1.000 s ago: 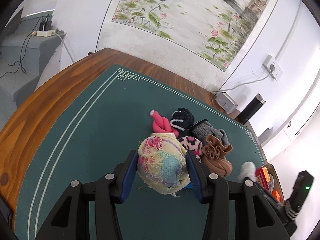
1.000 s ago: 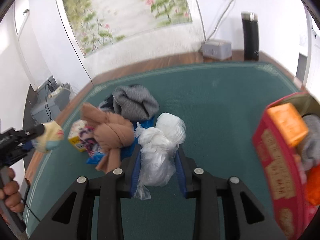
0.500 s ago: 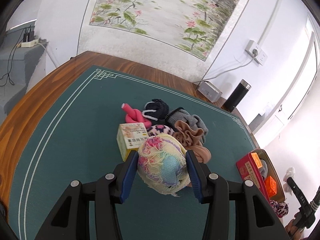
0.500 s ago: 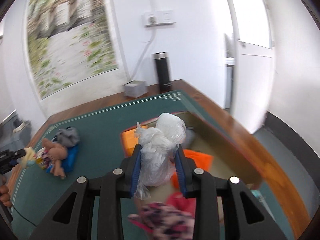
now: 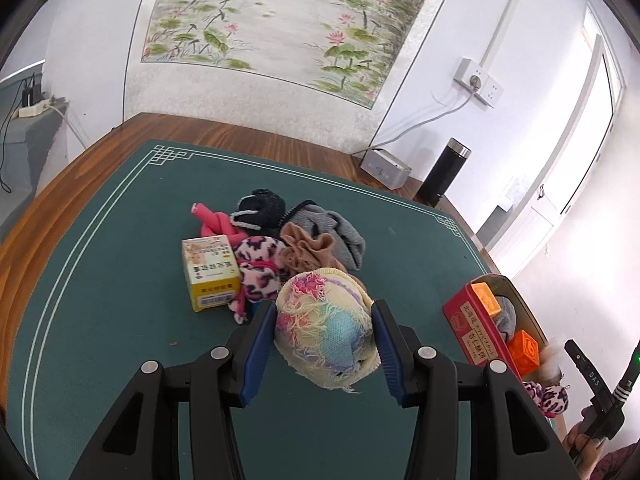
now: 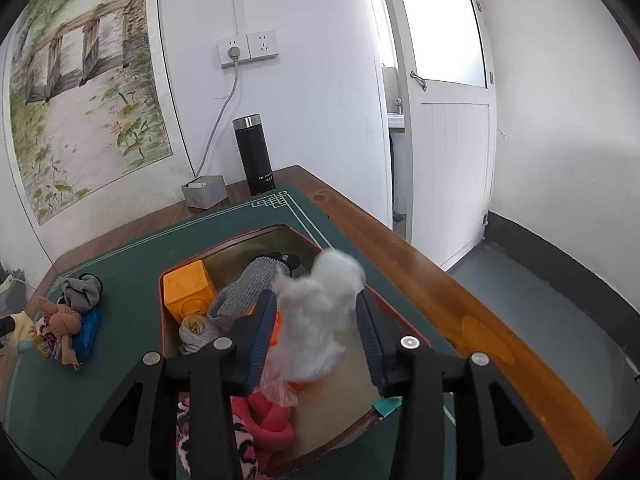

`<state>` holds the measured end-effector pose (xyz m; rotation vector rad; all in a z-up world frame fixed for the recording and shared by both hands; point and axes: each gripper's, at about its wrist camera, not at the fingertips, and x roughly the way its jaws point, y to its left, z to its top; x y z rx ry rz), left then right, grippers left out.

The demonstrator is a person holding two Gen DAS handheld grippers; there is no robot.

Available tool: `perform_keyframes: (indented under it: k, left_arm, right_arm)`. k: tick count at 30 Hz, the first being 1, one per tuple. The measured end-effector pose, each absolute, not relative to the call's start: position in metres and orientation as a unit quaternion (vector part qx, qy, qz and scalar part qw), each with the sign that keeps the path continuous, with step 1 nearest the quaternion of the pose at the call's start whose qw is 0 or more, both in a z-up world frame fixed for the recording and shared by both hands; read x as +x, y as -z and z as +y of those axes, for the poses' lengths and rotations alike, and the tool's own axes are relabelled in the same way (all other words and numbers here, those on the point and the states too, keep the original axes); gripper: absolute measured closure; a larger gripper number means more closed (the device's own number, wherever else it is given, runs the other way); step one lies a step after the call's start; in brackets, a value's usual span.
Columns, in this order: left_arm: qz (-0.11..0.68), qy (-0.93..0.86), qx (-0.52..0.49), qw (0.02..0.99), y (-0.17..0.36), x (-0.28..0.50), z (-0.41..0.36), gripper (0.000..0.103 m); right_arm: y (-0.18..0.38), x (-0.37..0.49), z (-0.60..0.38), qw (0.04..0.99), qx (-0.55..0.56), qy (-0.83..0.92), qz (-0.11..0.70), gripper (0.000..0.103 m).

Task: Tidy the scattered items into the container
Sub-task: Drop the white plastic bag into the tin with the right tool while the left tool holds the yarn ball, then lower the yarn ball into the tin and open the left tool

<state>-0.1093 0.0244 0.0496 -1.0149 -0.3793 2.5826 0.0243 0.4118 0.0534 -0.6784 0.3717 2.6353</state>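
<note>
My left gripper (image 5: 325, 334) is shut on a pastel frayed knit ball (image 5: 326, 332) and holds it above the green mat, in front of a pile: yellow box (image 5: 210, 272), leopard-print sock (image 5: 260, 268), tan cloth (image 5: 308, 252), grey sock (image 5: 340, 232), pink knot (image 5: 212, 220). The red tin container (image 5: 472, 328) stands at the right. My right gripper (image 6: 316, 330) is open above the container (image 6: 248, 240); a white plastic bag (image 6: 320, 316) is between the jaws, blurred and loose. Inside lie an orange block (image 6: 188, 292), a grey sock (image 6: 244, 296) and a pink knot (image 6: 268, 424).
A black flask (image 6: 254, 152) and a small white box (image 6: 204, 194) stand at the table's far edge by the wall. The wooden table edge (image 6: 460, 308) runs just right of the container. The remaining pile (image 6: 72, 316) lies left of the container.
My right gripper moved over the container and its jaws have spread, letting the white bag go. My left gripper has swung right with the knit ball, bringing the container closer in view.
</note>
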Motion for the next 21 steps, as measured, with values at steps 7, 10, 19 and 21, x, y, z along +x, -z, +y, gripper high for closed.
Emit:
perform_keyframes:
  k: [7, 10, 19, 21]
  left_arm:
    - [-0.126, -0.902, -0.361, 0.2, -0.054, -0.103, 0.06, 0.053]
    - [-0.118, -0.898, -0.363, 0.221, -0.056, -0.101, 0.083, 0.053]
    - [-0.099, -0.877, -0.363, 0.298, -0.069, -0.093, 0.164, 0.053]
    - [-0.096, -0.87, -0.364, 0.318, -0.072, -0.091, 0.186, 0.053]
  right_arm:
    - [-0.055, 0.032, 0.423, 0.2, -0.219, -0.941, 0.16, 0.049]
    - [-0.055, 0.036, 0.422, 0.206, -0.21, -0.942, 0.158, 0.049]
    - [-0.058, 0.047, 0.417, 0.212, -0.187, -0.948, 0.146, 0.049]
    - [-0.058, 0.048, 0.419, 0.211, -0.185, -0.948, 0.15, 0.049]
